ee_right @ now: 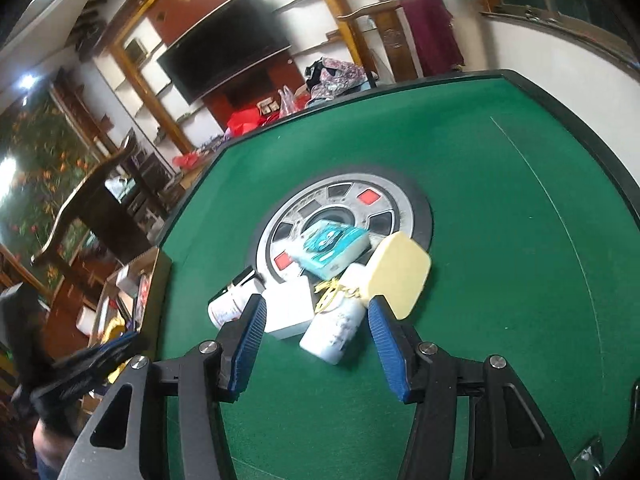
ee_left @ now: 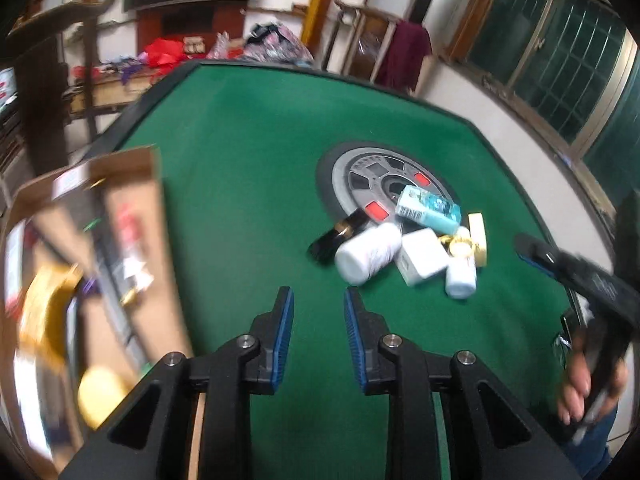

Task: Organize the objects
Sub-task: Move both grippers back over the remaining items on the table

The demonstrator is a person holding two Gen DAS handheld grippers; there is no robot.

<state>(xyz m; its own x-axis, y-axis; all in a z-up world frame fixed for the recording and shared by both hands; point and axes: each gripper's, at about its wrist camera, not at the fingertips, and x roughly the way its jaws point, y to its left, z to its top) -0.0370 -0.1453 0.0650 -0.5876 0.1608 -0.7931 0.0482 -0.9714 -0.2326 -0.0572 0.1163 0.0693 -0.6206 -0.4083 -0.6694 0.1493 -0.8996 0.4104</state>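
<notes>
Jaws of the left gripper (ee_left: 319, 294) are standing slightly parted, empty; the right gripper (ee_right: 316, 316) is gaping wider, empty, above the white bottle (ee_right: 334, 330). Clutter is lying mid-table (ee_right: 520, 240); the cardboard box (ee_left: 80, 240) is waiting at the left edge. Likely picking step: the next move is calling for descending and closing on one item.

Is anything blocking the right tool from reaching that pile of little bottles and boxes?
Nothing visible does. Only bare green felt table lies between the open right tool and the pile; the white cylindrical bottle lies nearest it.
</notes>
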